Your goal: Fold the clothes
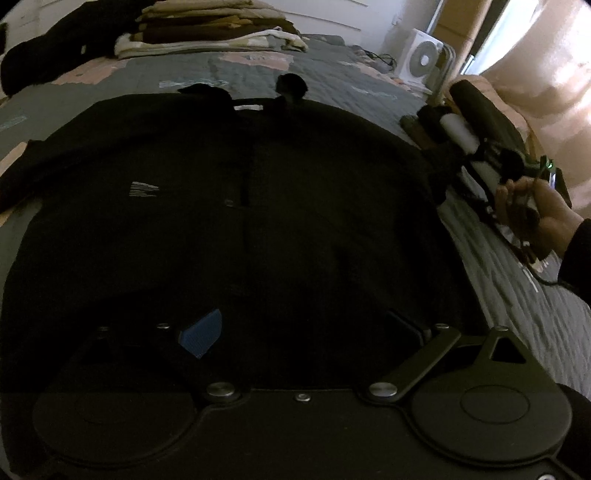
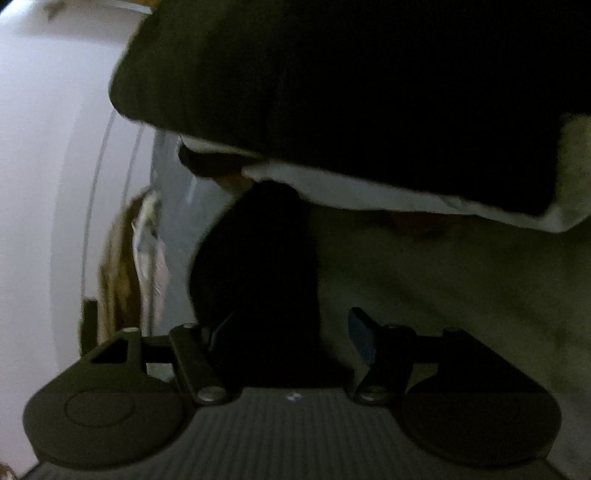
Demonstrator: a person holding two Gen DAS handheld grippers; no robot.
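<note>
- A large black button-front garment (image 1: 236,206) lies spread flat on the grey-and-pink quilted bed (image 1: 325,79), its collar with a white label at twelve o'clock and its hem toward six o'clock, under the left tool.
- The left tool (image 1: 295,332) hangs low over the hem; its blue-padded finger (image 1: 201,334) at seven o'clock is well apart from the far-side linkage, so the jaws stand wide, with only dark fabric beneath — whether they touch it I cannot tell.
- At three o'clock in the left wrist view, a hand (image 1: 535,214) in a dark sleeve holds the right tool's handle beside the garment's edge.
- In the right wrist view, the right tool (image 2: 291,339) has its two blue pads spread, with a dark fold of cloth (image 2: 255,277) between them; a grip is not clear.
- A stack of folded tan and brown clothes (image 1: 207,29) sits at eleven o'clock on the bed.
- A white box fan (image 1: 424,55) stands at one o'clock beyond the bed.
</note>
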